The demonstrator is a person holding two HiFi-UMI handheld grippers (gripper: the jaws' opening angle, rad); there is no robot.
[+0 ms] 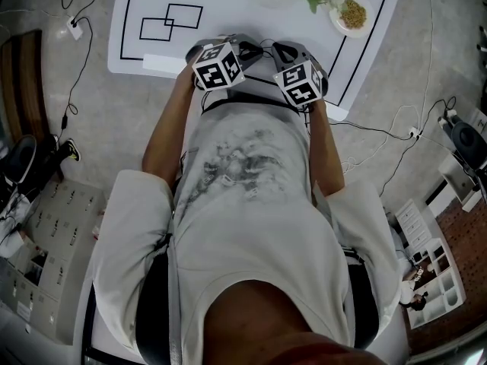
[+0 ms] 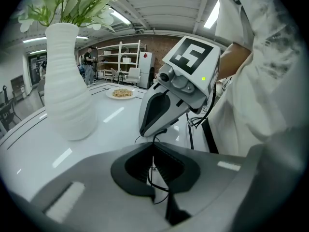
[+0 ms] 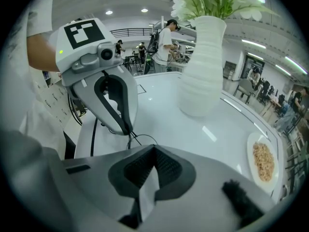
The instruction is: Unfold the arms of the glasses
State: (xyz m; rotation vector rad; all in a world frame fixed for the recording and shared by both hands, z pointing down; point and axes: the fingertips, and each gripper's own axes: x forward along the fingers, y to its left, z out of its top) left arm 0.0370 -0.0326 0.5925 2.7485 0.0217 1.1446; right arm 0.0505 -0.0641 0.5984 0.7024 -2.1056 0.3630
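Note:
The glasses (image 2: 155, 177) are a thin black wire frame, hard to make out, held just above the white table (image 1: 152, 55) at its near edge. My left gripper (image 2: 153, 151) is shut on the frame, and the wire runs down through its jaw gap. Facing it tip to tip is my right gripper (image 2: 145, 134), also shut, with a wire curving out from under its tips. From the right gripper view, the right gripper (image 3: 154, 151) meets the left gripper (image 3: 129, 132), with loops of the glasses (image 3: 145, 138) between them. Overhead, left gripper (image 1: 251, 52) and right gripper (image 1: 280, 52) almost touch.
A ribbed white vase (image 2: 67, 91) with flowers stands further back on the table. A plate of food (image 1: 351, 12) sits at the far right beside the vase (image 3: 203, 66). Black rectangles are drawn on the tabletop. Cables lie on the floor around the table.

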